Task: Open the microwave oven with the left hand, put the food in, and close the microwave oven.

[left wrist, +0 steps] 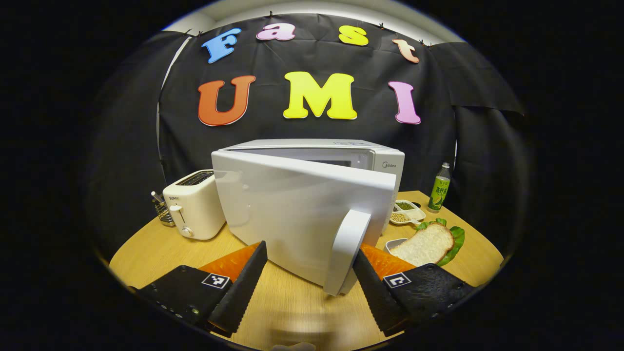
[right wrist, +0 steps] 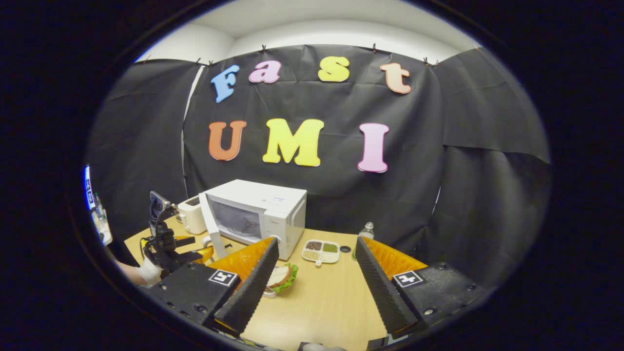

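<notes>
The white microwave (left wrist: 341, 156) stands mid-table with its door (left wrist: 292, 214) swung partly open towards me. My left gripper (left wrist: 309, 251) is open, and the door's white handle (left wrist: 348, 248) sits between its fingers, close to the right finger. The food, a bread slice on lettuce (left wrist: 426, 243) in a small white dish, lies to the right of the door. In the right gripper view my right gripper (right wrist: 317, 253) hangs open above the table, with the sandwich (right wrist: 282, 277) just beyond its left finger. The microwave (right wrist: 268, 209) is behind, its door (right wrist: 212, 224) ajar, and a gloved hand holds the left gripper (right wrist: 168, 246) there.
A white toaster (left wrist: 195, 204) and a wire utensil holder (left wrist: 165, 210) stand left of the microwave. A divided dish of seeds (left wrist: 407, 212) and a green-labelled bottle (left wrist: 440, 187) sit at the back right. The round wooden table (left wrist: 302, 312) has bare room in front.
</notes>
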`<state>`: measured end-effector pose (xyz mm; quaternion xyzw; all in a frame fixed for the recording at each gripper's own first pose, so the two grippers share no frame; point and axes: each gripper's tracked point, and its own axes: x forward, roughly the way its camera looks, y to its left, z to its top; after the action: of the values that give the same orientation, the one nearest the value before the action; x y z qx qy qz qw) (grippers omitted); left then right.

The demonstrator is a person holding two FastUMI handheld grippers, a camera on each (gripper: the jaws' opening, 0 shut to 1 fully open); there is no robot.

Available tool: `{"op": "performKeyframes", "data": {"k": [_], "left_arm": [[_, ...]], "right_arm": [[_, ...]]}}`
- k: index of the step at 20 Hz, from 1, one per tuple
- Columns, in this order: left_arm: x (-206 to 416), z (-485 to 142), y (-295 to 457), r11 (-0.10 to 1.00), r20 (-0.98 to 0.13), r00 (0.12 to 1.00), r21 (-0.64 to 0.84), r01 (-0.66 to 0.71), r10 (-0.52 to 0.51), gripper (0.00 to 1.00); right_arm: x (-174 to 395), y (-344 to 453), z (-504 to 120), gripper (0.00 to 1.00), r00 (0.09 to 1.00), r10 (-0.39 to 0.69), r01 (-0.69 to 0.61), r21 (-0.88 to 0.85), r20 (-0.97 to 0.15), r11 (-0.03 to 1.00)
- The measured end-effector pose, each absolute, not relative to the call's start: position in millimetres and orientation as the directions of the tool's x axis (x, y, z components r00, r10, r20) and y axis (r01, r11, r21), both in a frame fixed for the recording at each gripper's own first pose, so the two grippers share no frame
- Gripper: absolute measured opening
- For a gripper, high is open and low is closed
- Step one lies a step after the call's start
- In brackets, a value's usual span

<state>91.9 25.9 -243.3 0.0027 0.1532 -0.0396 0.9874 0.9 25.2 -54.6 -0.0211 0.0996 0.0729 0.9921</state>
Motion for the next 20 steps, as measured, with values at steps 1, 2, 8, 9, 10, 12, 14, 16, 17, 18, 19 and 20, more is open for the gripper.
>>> {"op": "performKeyframes", "data": {"k": [1,2,8,9,10,12,14,16,17,18,19,20], "left_arm": [[87.7,-241.9,31.9,0.997,-0.299,0.952,0.01,0.072,-0.066,0.89],[82.3,-241.2,38.5,0.998,-0.298,0.953,0.019,0.064,-0.055,0.98],[44.3,-241.2,96.5,0.998,-0.322,0.946,0.055,-0.007,0.025,0.98],[37.6,-241.6,109.9,0.997,-0.325,0.944,0.068,-0.028,0.049,0.97],[30.8,-240.8,123.7,0.996,-0.326,0.942,0.078,-0.05,0.073,0.97],[20.2,-242.9,153.6,0.991,-0.336,0.933,0.088,-0.106,0.129,0.97],[10.2,-244.6,177.4,0.988,-0.349,0.925,0.061,-0.139,0.152,0.97],[2.6,-246.7,193.9,0.987,-0.365,0.918,0.009,-0.163,0.155,0.97],[0.5,-247.8,198.0,0.986,-0.368,0.917,-0.014,-0.166,0.15,0.98],[-1.6,-248.2,200.9,0.986,-0.372,0.916,-0.023,-0.167,0.147,0.99],[-2.3,-249.2,202.6,0.987,-0.374,0.917,-0.02,-0.16,0.142,0.99],[-2.4,-249.8,203.7,0.988,-0.376,0.916,-0.013,-0.153,0.137,0.99]], "right_arm": [[0.5,27.1,-55.4,1.0,0.969,0.143,-0.151,-0.025,-0.203,0.988],[0.1,29.1,-56.9,1.0,0.968,0.146,-0.153,-0.023,-0.203,0.988],[-6.5,58.5,-67.1,0.96,0.952,0.208,-0.212,0.008,-0.224,0.977],[-6.3,63.5,-69.3,0.96,0.949,0.217,-0.22,0.012,-0.228,0.975],[-6.5,69.6,-73.0,1.0,0.945,0.23,-0.233,0.013,-0.234,0.972],[-5.8,81.3,-78.5,1.0,0.935,0.258,-0.26,0.024,-0.243,0.965],[-2.9,90.2,-84.9,0.96,0.928,0.276,-0.278,0.031,-0.251,0.96],[-0.5,97.6,-91.1,1.0,0.919,0.292,-0.293,0.035,-0.265,0.955],[0.3,100.5,-94.0,1.0,0.914,0.299,-0.3,0.04,-0.273,0.953],[1.9,103.6,-95.7,1.0,0.91,0.307,-0.307,0.043,-0.278,0.951],[2.8,104.8,-96.6,0.97,0.909,0.309,-0.31,0.042,-0.28,0.95],[4.0,105.9,-96.1,0.96,0.908,0.313,-0.315,0.04,-0.279,0.948]]}}
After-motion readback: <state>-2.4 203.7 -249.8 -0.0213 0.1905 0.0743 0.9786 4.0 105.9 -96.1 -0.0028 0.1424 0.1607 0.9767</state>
